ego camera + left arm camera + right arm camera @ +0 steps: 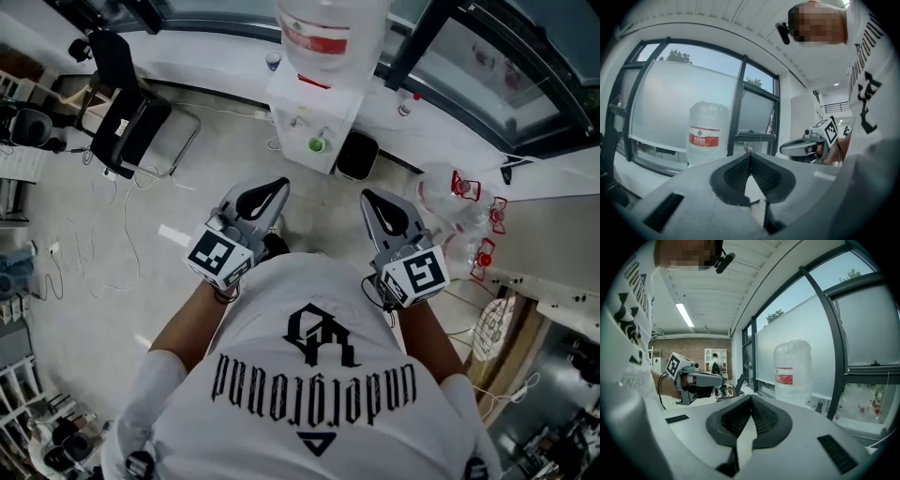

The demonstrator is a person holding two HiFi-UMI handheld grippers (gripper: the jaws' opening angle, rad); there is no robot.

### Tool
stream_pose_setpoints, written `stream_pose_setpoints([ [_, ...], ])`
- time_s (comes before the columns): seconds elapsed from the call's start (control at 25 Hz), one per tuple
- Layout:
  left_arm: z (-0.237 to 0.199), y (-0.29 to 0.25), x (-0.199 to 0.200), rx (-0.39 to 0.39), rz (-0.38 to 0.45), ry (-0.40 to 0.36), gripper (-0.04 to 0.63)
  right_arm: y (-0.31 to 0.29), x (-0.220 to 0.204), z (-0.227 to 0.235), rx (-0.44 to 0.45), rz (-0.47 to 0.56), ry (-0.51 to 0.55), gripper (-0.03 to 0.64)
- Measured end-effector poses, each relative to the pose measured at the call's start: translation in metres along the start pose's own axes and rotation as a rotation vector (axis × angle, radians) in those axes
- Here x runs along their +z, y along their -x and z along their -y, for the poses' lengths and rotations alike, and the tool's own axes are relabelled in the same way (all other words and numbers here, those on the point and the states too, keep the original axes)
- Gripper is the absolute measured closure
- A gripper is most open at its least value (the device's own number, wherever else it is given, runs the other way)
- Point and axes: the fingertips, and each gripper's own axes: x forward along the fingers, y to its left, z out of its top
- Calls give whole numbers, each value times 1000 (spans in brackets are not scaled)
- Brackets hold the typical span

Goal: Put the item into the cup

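My left gripper (274, 193) and right gripper (373, 201) are held side by side in front of the person's white shirt, above the floor. Both are shut, their black ribbed pads meeting with nothing between them. In the left gripper view the jaws (750, 155) are pressed together, and the right gripper (806, 146) shows at the right. In the right gripper view the jaws (751, 397) are also together, with the left gripper (701, 379) at the left. I cannot make out a cup or an item in any view.
A white water dispenser (314, 127) with a large bottle (323, 33) stands straight ahead by the window; the bottle (708, 133) (792, 371) shows in both gripper views. A black bin (356, 155) sits beside it. A black chair (131, 122) and cables (103, 187) are left, empty jugs (459, 202) right.
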Motion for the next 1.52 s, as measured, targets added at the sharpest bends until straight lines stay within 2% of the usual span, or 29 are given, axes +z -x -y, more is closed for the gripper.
stream_pose_setpoints([
  [0.24, 11, 16, 10, 32, -10, 1, 580, 6, 4, -18, 70, -9, -9, 601],
  [0.4, 11, 36, 9, 35, -22, 4, 580, 9, 9, -32, 79, 1, 5, 601],
  [0.72, -5, 93, 2, -6, -57, 9, 580, 5, 11, -77, -3, 6, 1, 601],
  [1.24, -24, 199, 9, -133, -19, 4, 581, -10, 21, -185, -122, 9, -13, 601],
  [1.52, -24, 227, 1, -200, -20, 2, 580, -13, 16, -224, -170, -19, -36, 601],
])
